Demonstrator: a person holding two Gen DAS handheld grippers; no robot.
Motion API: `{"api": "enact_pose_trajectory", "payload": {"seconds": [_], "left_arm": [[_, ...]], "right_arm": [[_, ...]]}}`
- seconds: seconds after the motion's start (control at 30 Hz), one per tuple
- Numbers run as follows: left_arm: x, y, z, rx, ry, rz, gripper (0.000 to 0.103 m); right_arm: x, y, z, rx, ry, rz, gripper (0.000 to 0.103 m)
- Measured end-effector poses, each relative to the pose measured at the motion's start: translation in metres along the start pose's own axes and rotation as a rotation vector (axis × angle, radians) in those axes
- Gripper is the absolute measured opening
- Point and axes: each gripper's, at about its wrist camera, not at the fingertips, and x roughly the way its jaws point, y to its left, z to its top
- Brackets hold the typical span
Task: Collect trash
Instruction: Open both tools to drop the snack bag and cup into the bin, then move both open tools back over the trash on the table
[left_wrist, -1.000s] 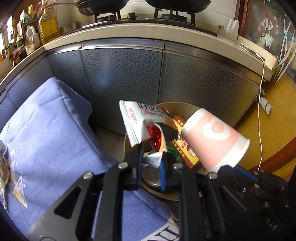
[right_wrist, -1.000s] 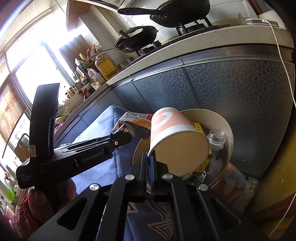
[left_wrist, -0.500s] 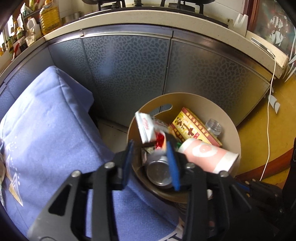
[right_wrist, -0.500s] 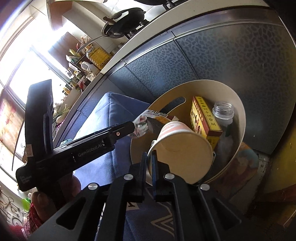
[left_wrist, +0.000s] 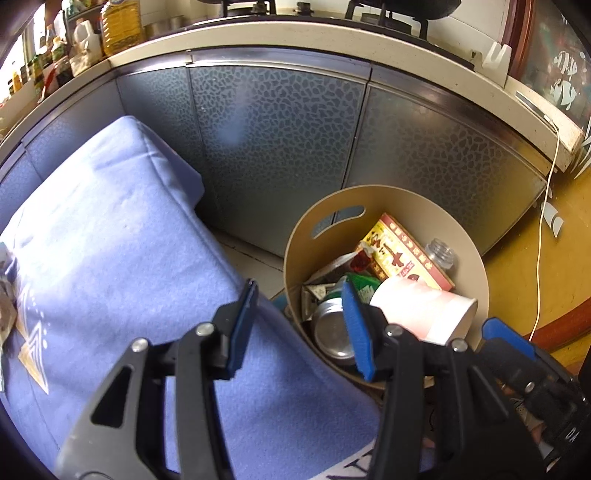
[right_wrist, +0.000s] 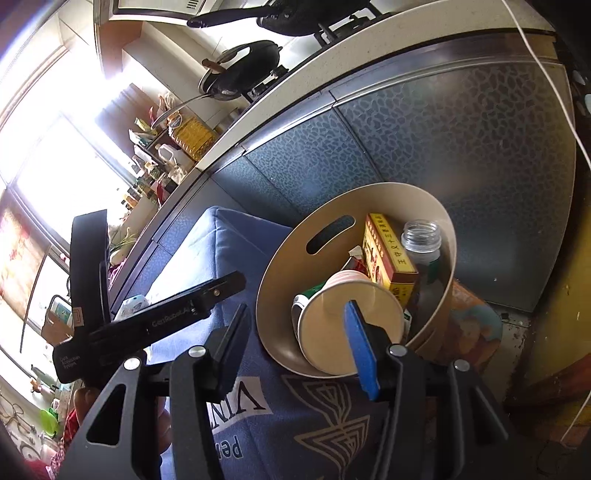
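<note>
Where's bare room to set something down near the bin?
Free: blue cloth from its far fold, by the cabinets, to the left gripper; floor strip between cloth and bin. Crowded: inside the bin, with cup, box, can.

- The beige bin (left_wrist: 388, 195) stands hemmed in: cabinet doors (left_wrist: 280, 147) close behind, blue-covered table (left_wrist: 110, 258) touching its near side.
- A paper cup (left_wrist: 424, 314), box (left_wrist: 406, 254) and can (left_wrist: 332, 332) crowd its open top.
</note>
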Motion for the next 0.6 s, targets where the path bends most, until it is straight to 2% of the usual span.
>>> {"api": "enact_pose_trajectory", "payload": {"seconds": [0.33, 0.6], "left_arm": [[-0.026, -0.007, -0.015, 0.039, -0.050, 0.024, 0.045], [-0.049, -0.004, -0.028, 0.042, -0.082, 0.017, 0.045]], "right_arm": [[-0.021, 0.018, -0.001, -0.049, -0.059, -0.029, 0.051], [-0.027, 0.032, -0.006, -0.055, -0.068, -0.041, 0.051]]}}
